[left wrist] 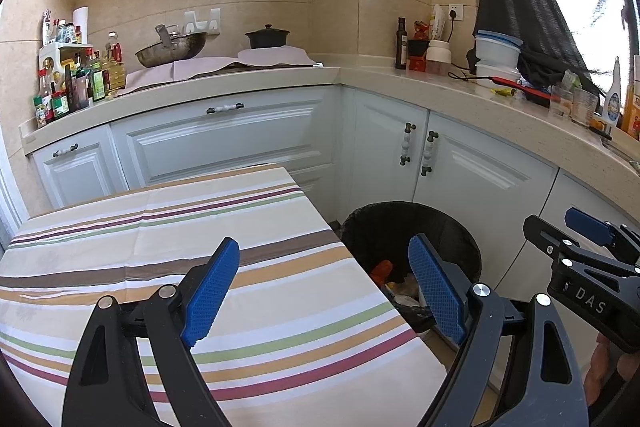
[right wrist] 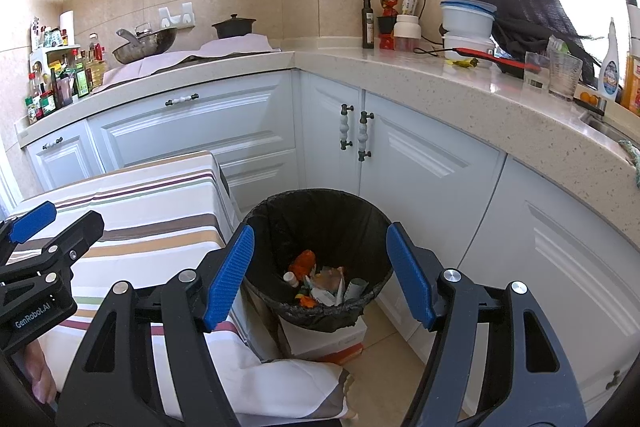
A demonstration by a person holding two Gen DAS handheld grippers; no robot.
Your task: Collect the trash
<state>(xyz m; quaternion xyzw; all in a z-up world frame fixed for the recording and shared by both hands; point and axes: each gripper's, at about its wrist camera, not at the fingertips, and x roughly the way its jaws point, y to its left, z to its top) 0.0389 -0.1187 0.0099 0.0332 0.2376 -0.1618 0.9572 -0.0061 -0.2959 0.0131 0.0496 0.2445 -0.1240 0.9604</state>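
A black-lined trash bin (right wrist: 320,219) stands on a box on the floor beside the table, and several pieces of trash (right wrist: 324,283) lie in its bottom: orange wrappers, crumpled paper, a small white bottle. My right gripper (right wrist: 320,275) hovers above the bin, open, with nothing between its blue pads. My left gripper (left wrist: 324,295) is open over the table's right edge and holds nothing; the bin (left wrist: 384,223) shows past its right finger. The striped tablecloth (left wrist: 160,227) bears no trash that I can see. Each gripper appears in the other's view: right (left wrist: 576,231), left (right wrist: 52,223).
White cabinets (right wrist: 420,163) and a stone countertop (right wrist: 460,87) wrap around the corner behind the bin. The counter carries bottles (right wrist: 367,23), stacked white containers (right wrist: 468,23), glasses (right wrist: 564,73), a wok (right wrist: 144,45) and a black pot (right wrist: 234,26). A person's hand (right wrist: 40,375) shows at the lower left.
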